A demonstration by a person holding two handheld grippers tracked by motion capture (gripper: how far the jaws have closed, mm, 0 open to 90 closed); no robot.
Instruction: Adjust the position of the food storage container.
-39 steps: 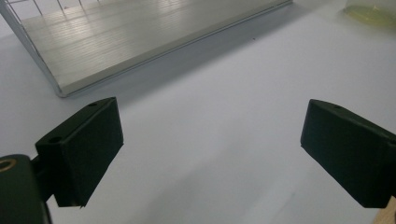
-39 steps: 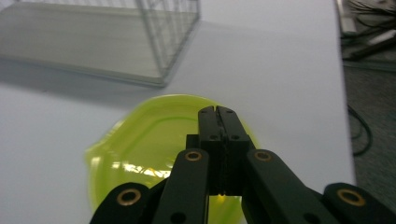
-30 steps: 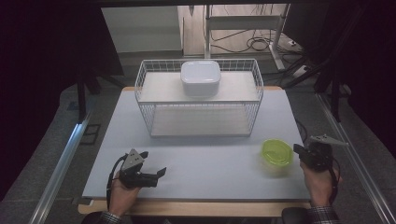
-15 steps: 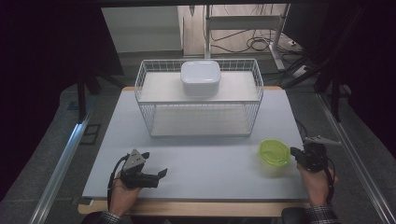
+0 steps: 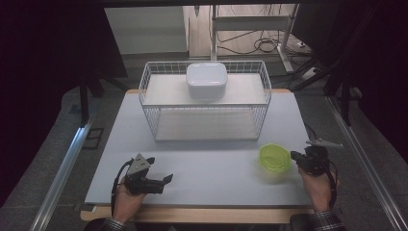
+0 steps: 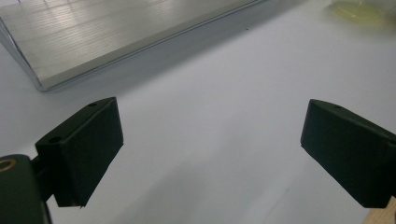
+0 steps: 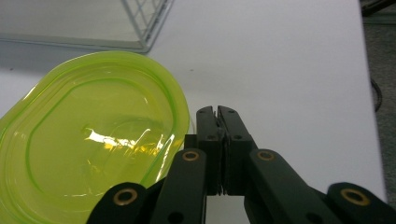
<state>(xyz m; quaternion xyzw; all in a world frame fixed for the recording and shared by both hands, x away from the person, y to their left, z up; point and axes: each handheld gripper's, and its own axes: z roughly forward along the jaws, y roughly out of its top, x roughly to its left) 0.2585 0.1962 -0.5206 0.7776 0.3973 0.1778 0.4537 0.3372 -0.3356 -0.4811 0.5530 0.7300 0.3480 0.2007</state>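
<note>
Resting near the front right of the white desk (image 5: 202, 159), a translucent green container (image 5: 274, 157) lies just to the left of the right claw (image 5: 294, 158), the nearer of the two. In the right gripper view the jaws stand pressed together with nothing between them, their tips beside the container's rim; whether they touch it cannot be told. The container's long axis appears to run roughly across the jaws' line, though blur in the high view leaves its outline uncertain. The left claw (image 5: 166, 179), at the front left and well apart from the container, has its jaws spread wide and empty. Behind stands a white wire basket (image 5: 144, 96) bearing a white lidded box (image 5: 207, 79); its far wall is hard to make out.
</note>
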